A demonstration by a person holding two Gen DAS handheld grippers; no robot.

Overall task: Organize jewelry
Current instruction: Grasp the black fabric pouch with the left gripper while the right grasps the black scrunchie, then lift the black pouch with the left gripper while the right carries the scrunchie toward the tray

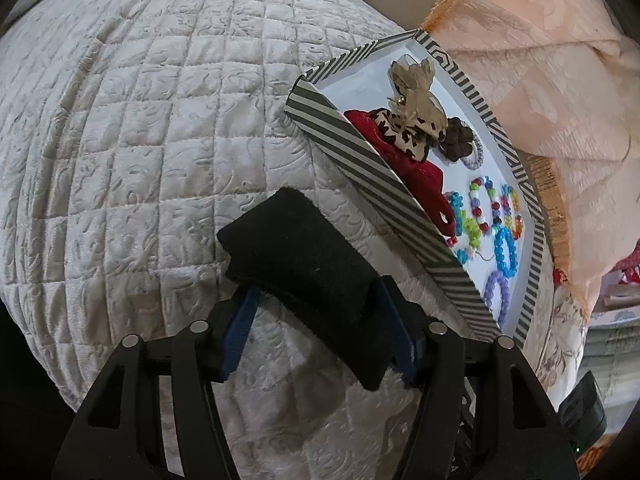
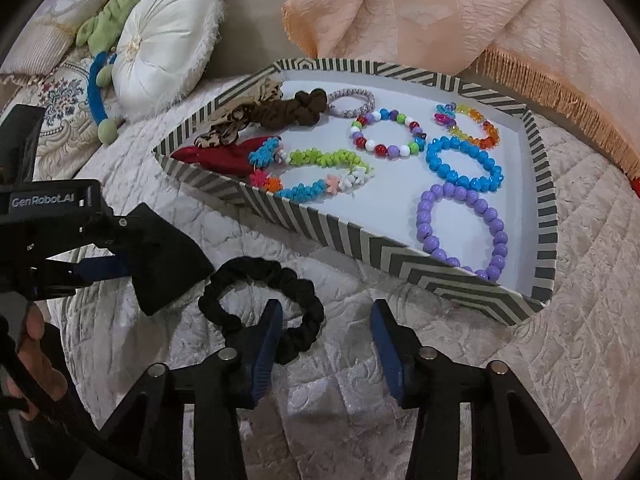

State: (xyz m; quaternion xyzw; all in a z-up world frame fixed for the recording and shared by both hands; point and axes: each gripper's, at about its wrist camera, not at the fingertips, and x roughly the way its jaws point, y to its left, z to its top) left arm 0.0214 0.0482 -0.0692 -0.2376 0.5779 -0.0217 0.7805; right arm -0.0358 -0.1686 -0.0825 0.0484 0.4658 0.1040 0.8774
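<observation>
A striped tray (image 2: 360, 240) lies on the quilted bed and holds several bead bracelets, among them a purple one (image 2: 460, 232) and a blue one (image 2: 464, 164), plus scrunchies and a red cloth (image 2: 224, 156). The tray also shows in the left wrist view (image 1: 360, 152). My left gripper (image 1: 316, 312) is shut on a black felt pouch (image 1: 304, 256), also seen in the right wrist view (image 2: 168, 256). My right gripper (image 2: 326, 344) is open above the quilt. A black scrunchie (image 2: 260, 304) lies by its left finger (image 2: 266, 344), untouched by the right finger.
A peach fringed blanket (image 2: 440, 12) lies behind the tray. A white round cushion (image 2: 164, 40) and a green and blue plush toy (image 2: 104, 52) sit at the far left. The quilt (image 1: 140, 140) stretches left of the tray.
</observation>
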